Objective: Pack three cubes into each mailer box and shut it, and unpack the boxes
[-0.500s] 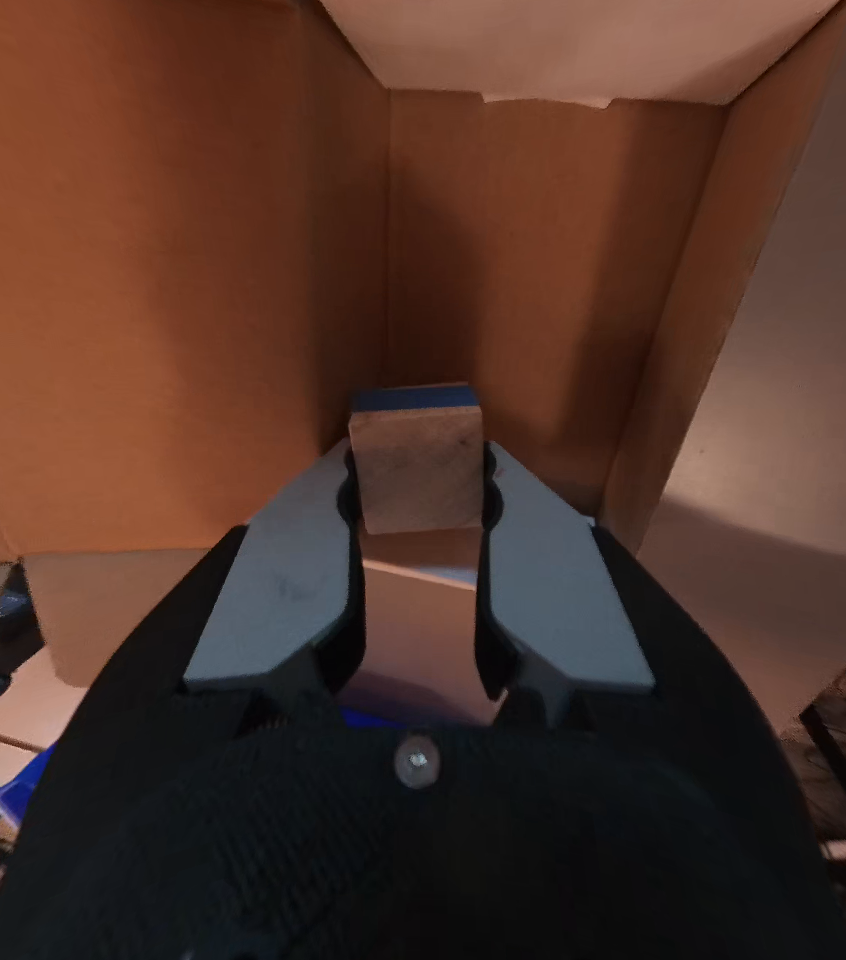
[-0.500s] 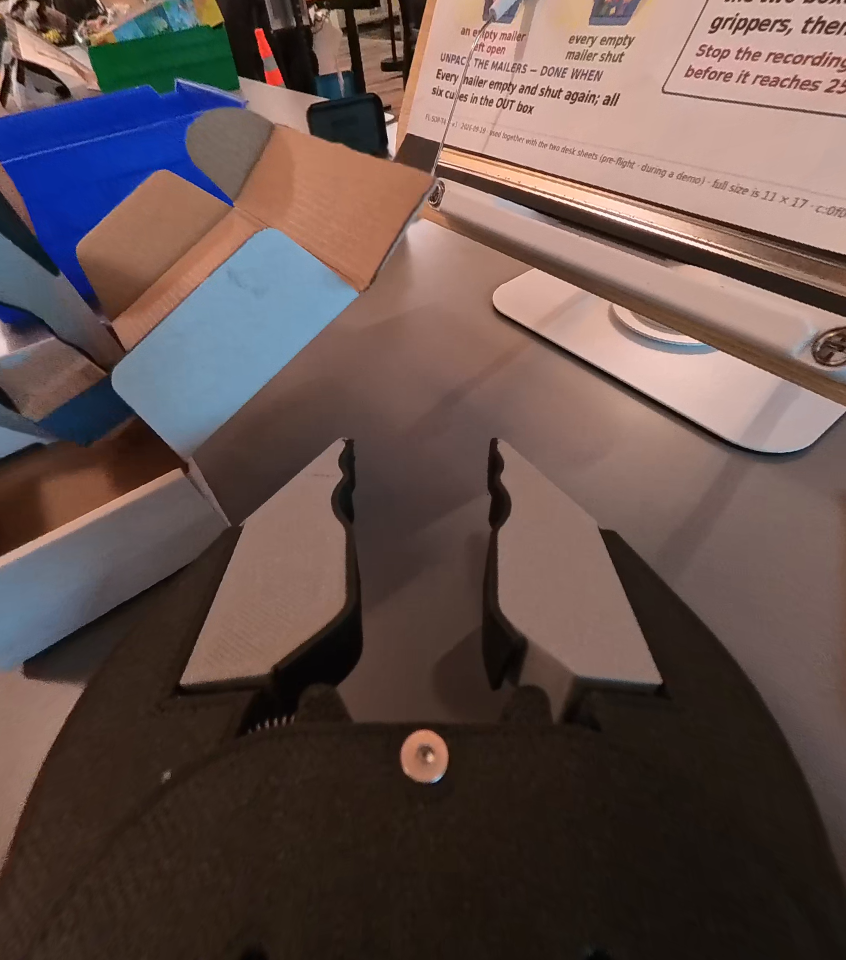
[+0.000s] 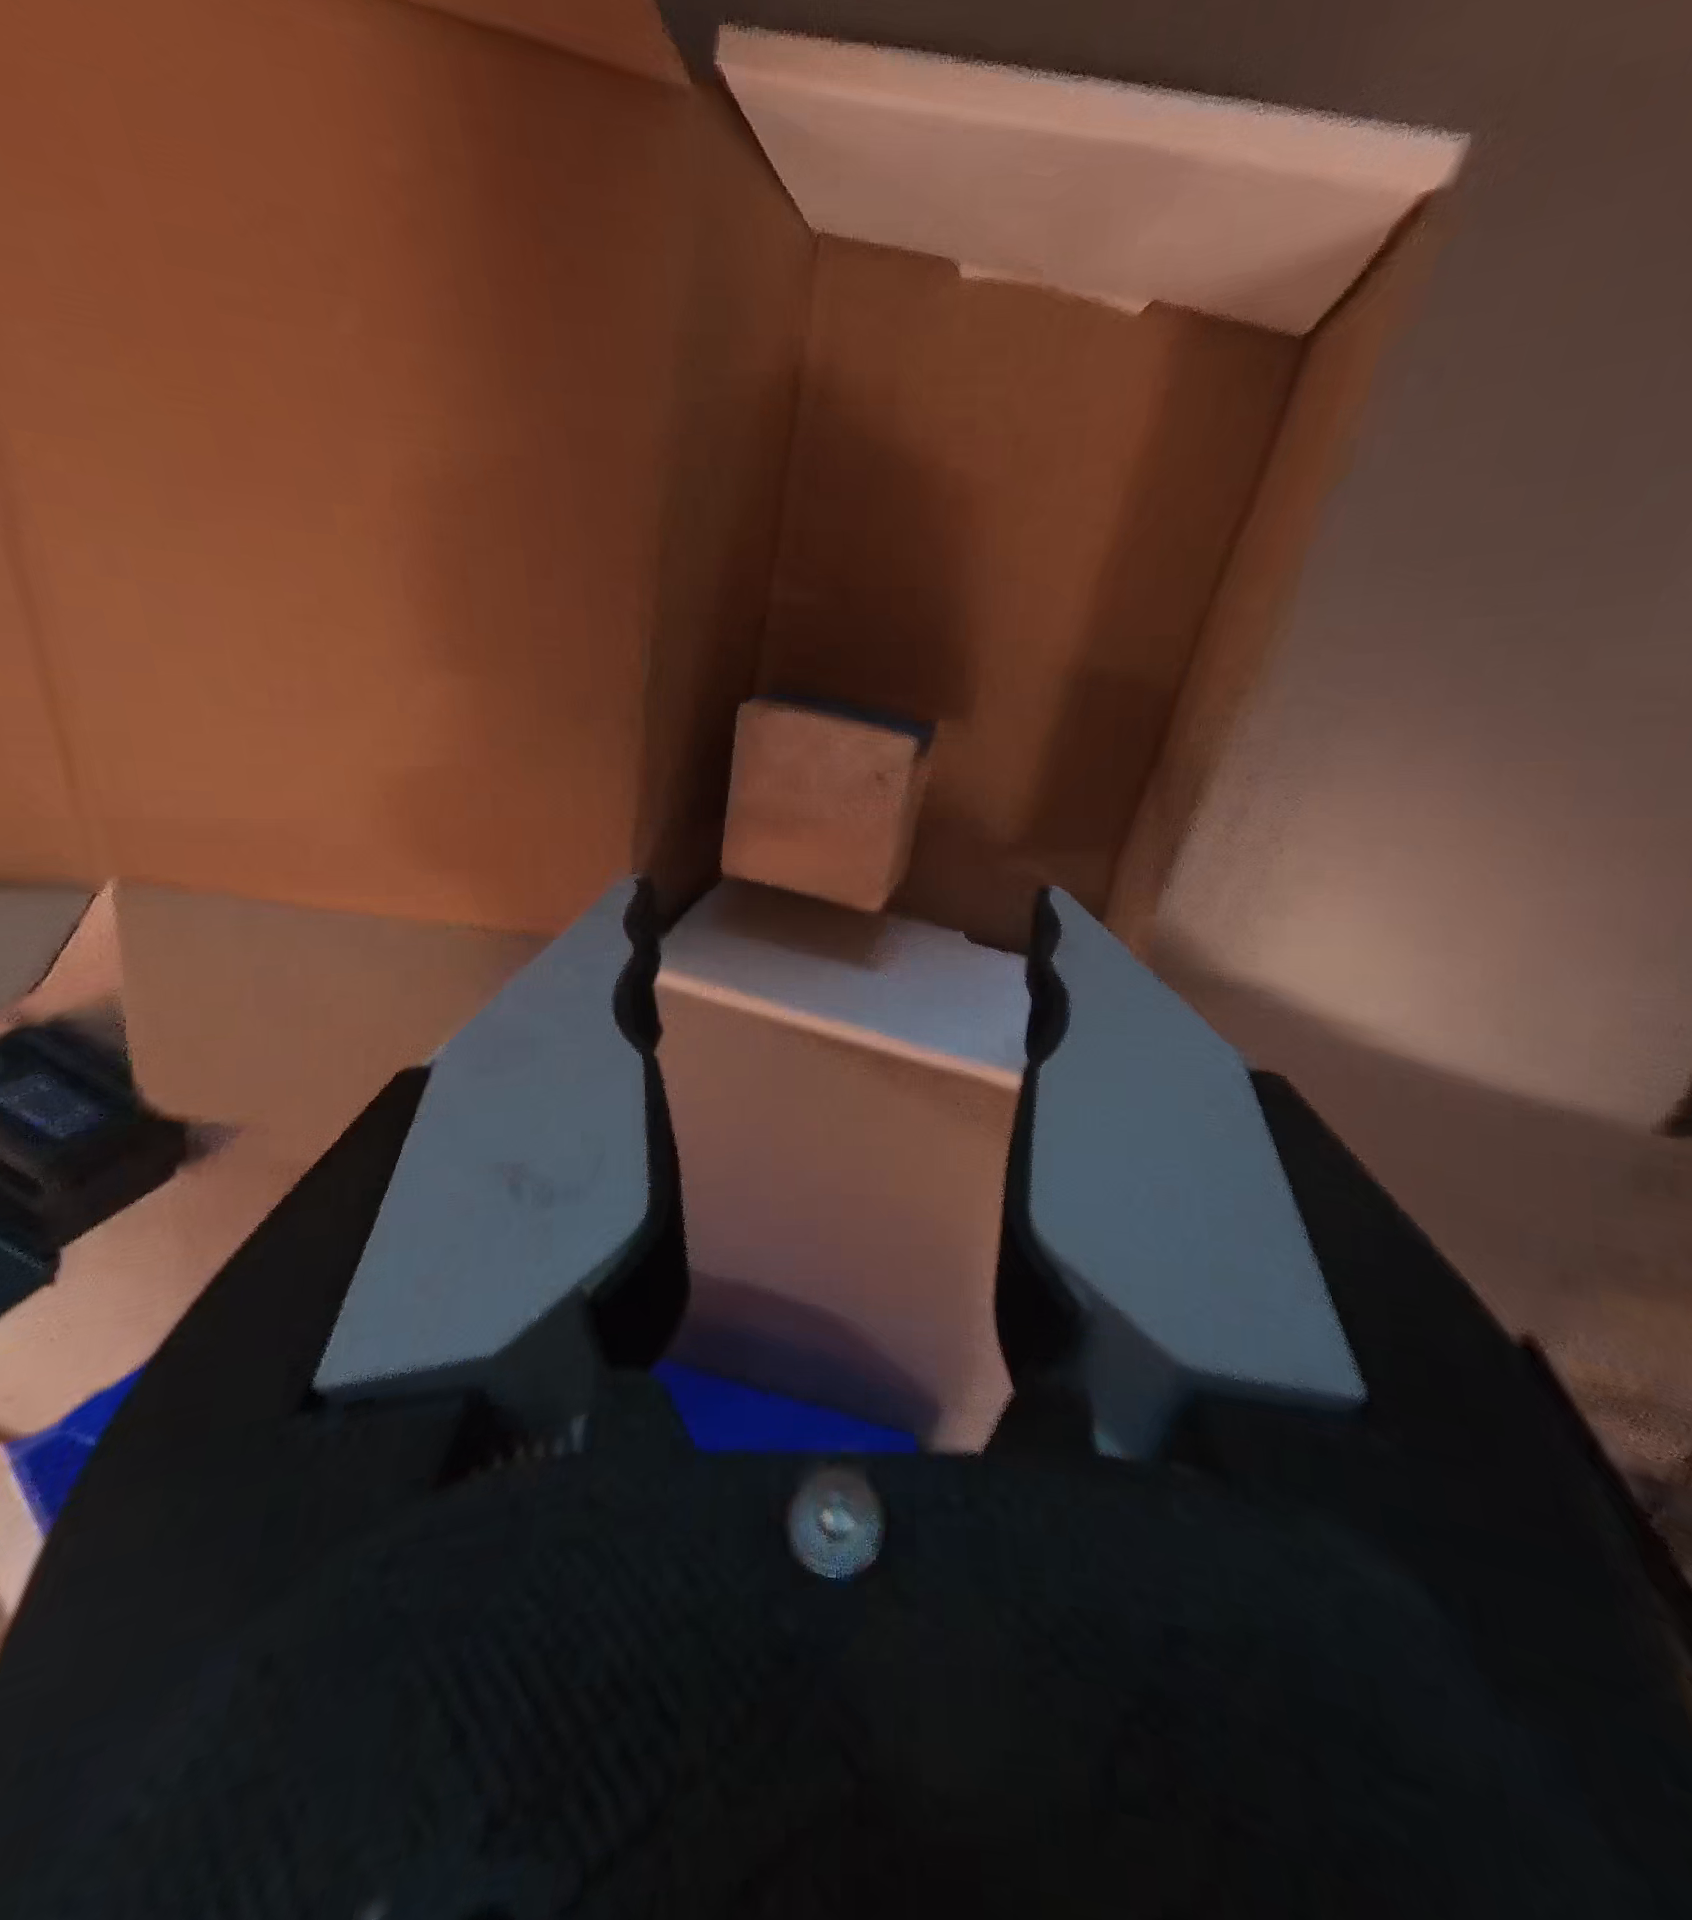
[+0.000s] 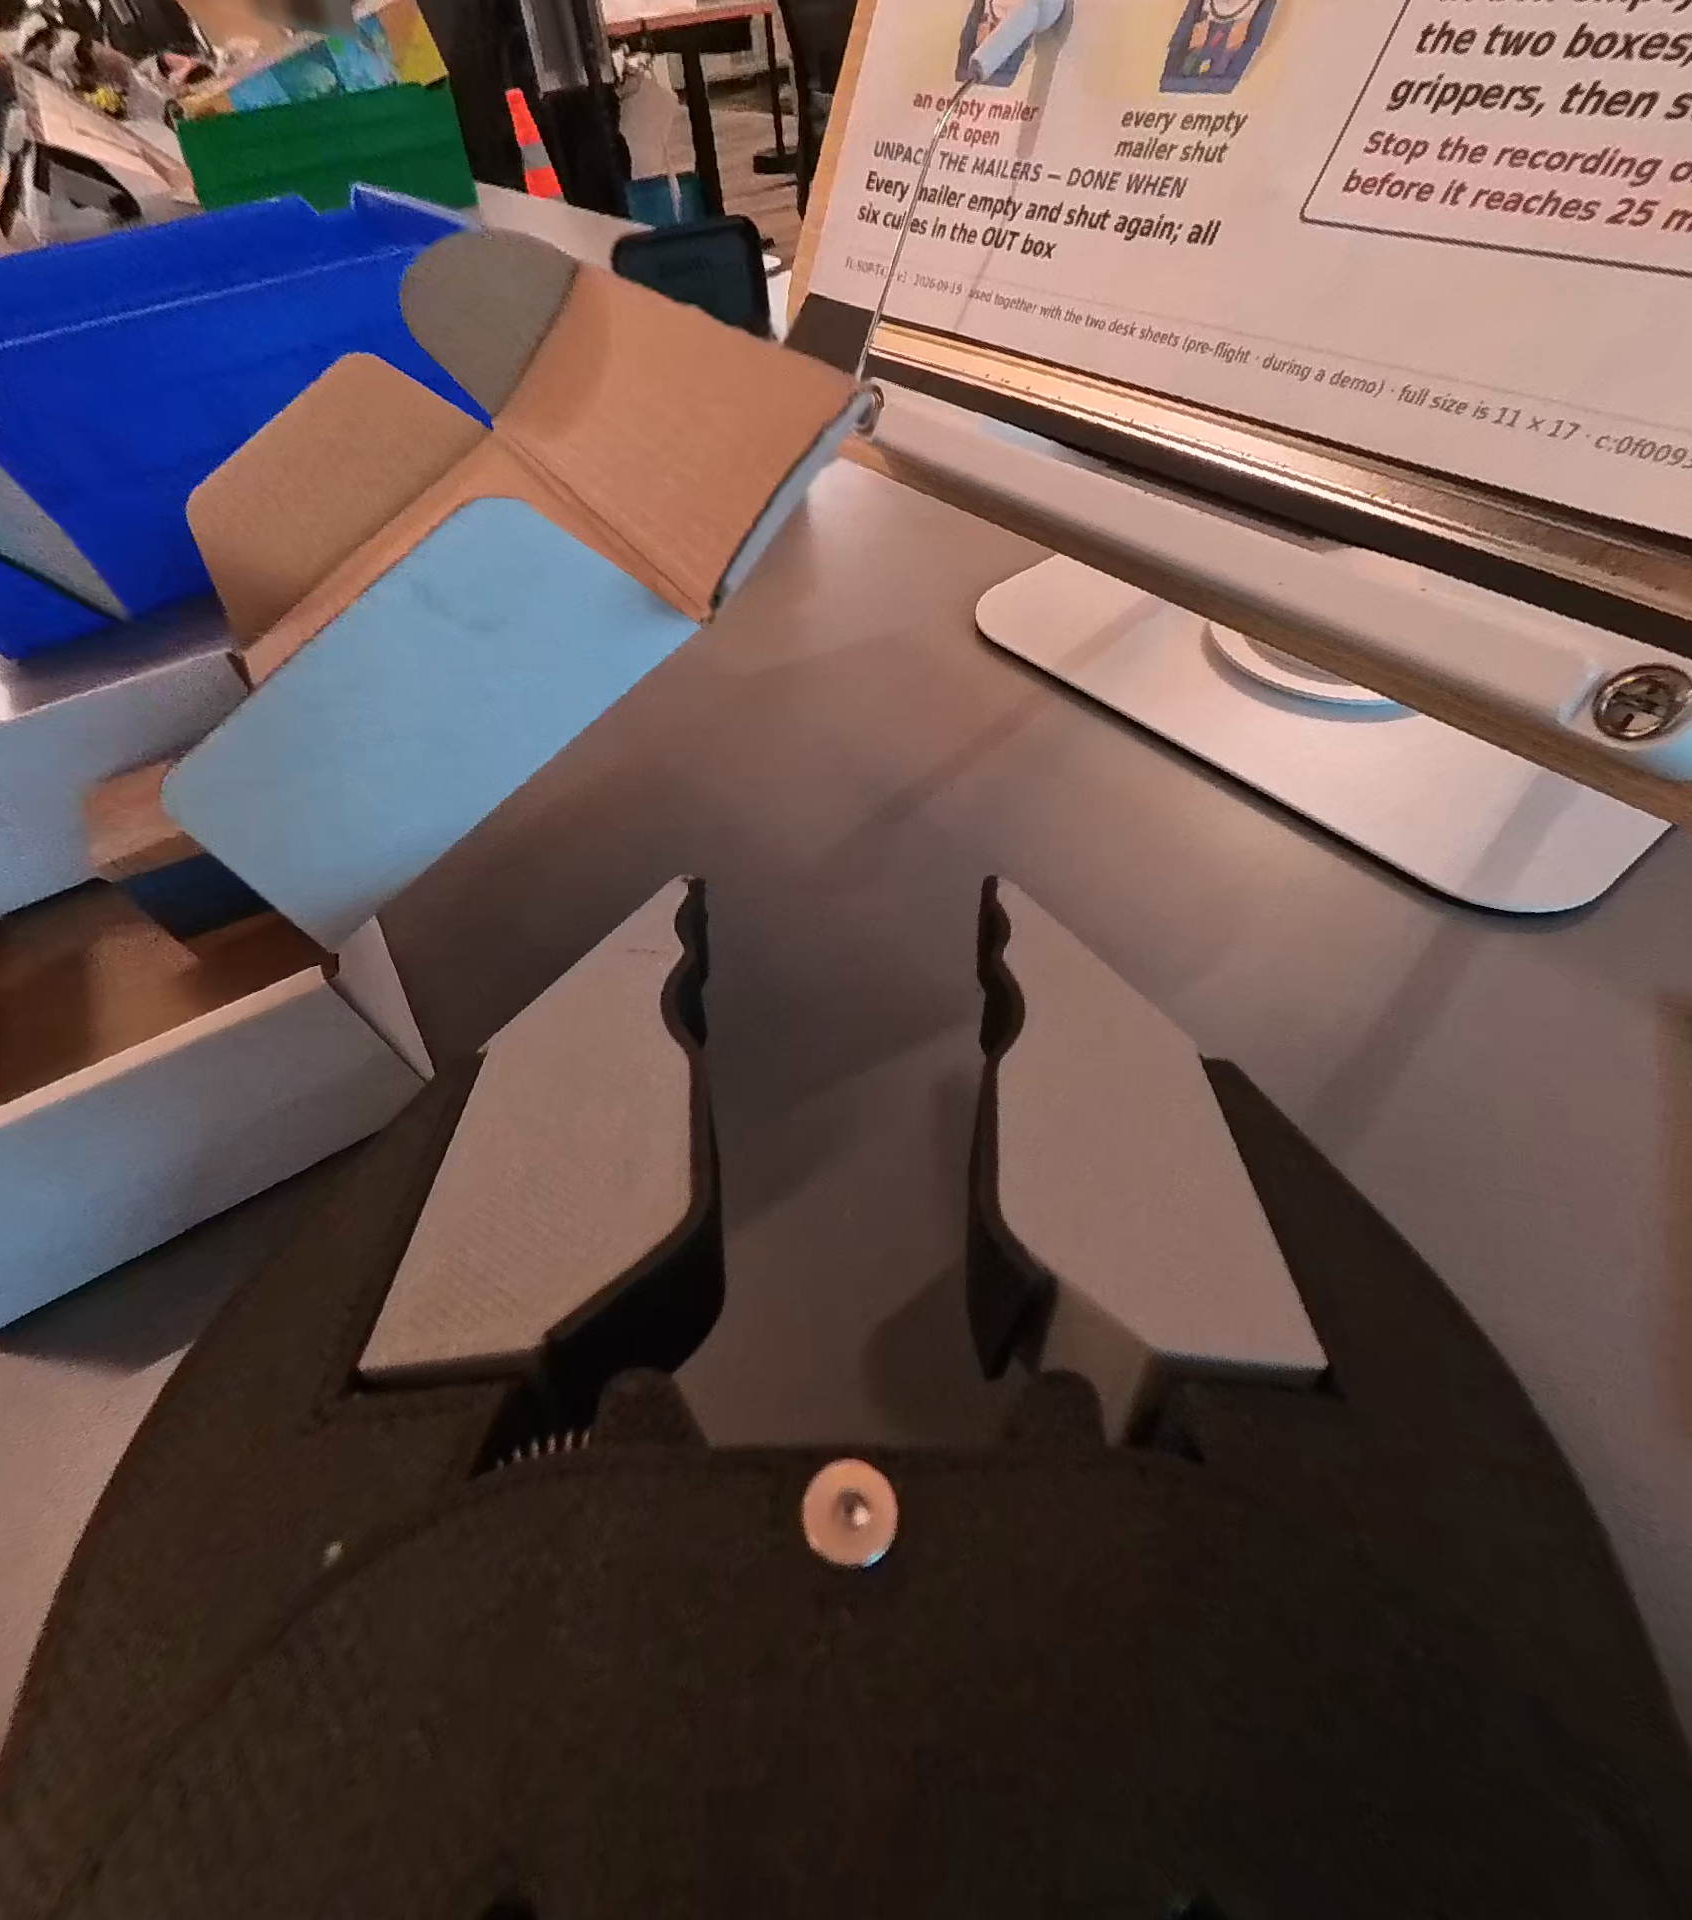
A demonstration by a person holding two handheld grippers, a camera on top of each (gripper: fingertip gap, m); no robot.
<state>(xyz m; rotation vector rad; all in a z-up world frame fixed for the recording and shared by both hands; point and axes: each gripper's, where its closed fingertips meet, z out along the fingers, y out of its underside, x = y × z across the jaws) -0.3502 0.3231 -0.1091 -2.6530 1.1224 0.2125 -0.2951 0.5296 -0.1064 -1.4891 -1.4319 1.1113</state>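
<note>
Now: cube [image 3: 821, 805] looks like stiff, light wood with a blue top, best gripped on opposite flat sides | it sits in a mailer box [image 3: 406, 520] corner | left gripper [image 3: 842, 940] gapes wide, empty, tips just short of it | right gripper [image 4: 840, 940] parted, empty, over the table [image 4: 1185, 1039].

My left wrist view is dim, warm orange and soft with motion blur; a dark shadow fills the corner of the mailer box [image 3: 977, 582]. My right wrist view is brighter and sharper, with pale glare on the grey table [image 4: 925, 748]. Both views bend at the edges.
</note>
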